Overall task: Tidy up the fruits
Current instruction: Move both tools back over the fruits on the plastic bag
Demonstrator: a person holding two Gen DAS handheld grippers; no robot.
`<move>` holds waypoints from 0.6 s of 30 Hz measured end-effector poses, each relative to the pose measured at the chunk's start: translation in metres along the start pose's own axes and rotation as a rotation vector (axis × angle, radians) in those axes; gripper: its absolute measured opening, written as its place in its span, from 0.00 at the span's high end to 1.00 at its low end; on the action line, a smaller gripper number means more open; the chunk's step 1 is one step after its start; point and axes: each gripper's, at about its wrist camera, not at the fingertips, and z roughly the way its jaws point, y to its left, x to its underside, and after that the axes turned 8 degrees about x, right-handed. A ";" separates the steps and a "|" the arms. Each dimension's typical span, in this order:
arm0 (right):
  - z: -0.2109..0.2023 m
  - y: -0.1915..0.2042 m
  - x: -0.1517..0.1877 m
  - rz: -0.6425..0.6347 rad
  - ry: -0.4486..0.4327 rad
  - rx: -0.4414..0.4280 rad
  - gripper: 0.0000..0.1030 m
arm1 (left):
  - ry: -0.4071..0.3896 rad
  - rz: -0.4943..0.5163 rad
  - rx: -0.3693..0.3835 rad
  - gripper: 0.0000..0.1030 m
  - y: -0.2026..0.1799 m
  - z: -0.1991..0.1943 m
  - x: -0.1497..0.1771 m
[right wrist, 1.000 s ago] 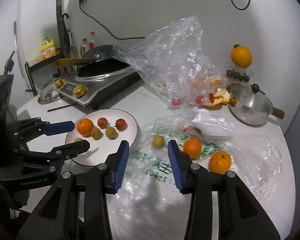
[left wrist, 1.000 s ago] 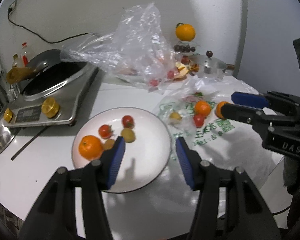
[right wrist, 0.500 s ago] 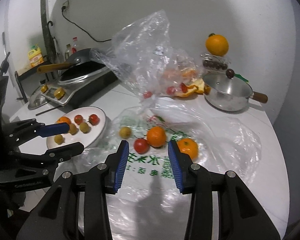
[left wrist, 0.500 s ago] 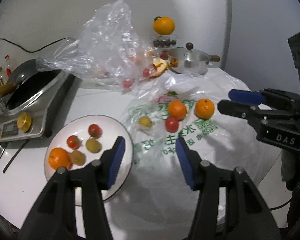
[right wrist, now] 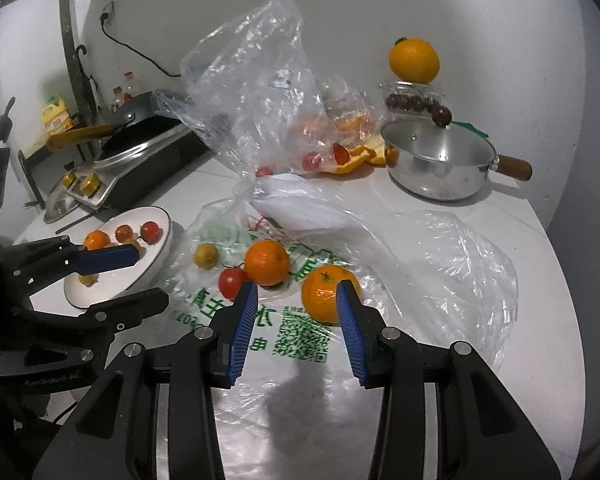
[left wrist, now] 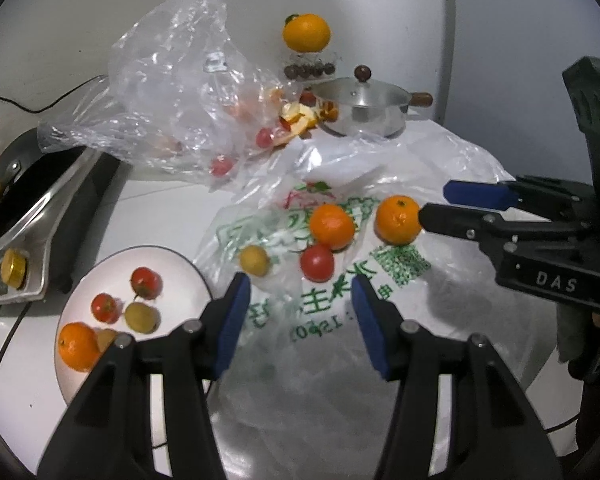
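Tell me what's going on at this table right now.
A person with a gripper in each hand is sorting fruit from a printed plastic bag onto a white plate. The plate already holds an orange, tomatoes and small yellow-green fruits. The right gripper is open and closing in on an orange on the bag. The left gripper is open and empty above the bag, near a red tomato.

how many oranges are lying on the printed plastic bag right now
2. One orange sits beside the red tomato; the other orange lies just ahead of the right gripper. More fruit may be hidden inside the clear bag behind.
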 end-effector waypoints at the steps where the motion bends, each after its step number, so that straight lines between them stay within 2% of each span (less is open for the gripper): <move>1: 0.002 -0.002 0.000 0.002 0.003 -0.002 0.58 | 0.002 0.000 -0.001 0.48 0.000 0.002 -0.001; 7: 0.019 -0.011 -0.002 0.016 0.018 -0.011 0.58 | 0.005 -0.002 -0.010 0.48 0.009 0.017 -0.012; 14: 0.043 -0.016 -0.003 0.020 0.059 -0.028 0.58 | 0.022 0.053 0.010 0.48 0.002 0.039 -0.020; 18: 0.047 -0.021 -0.002 0.033 0.063 -0.034 0.53 | 0.026 0.075 0.034 0.49 -0.005 0.048 -0.023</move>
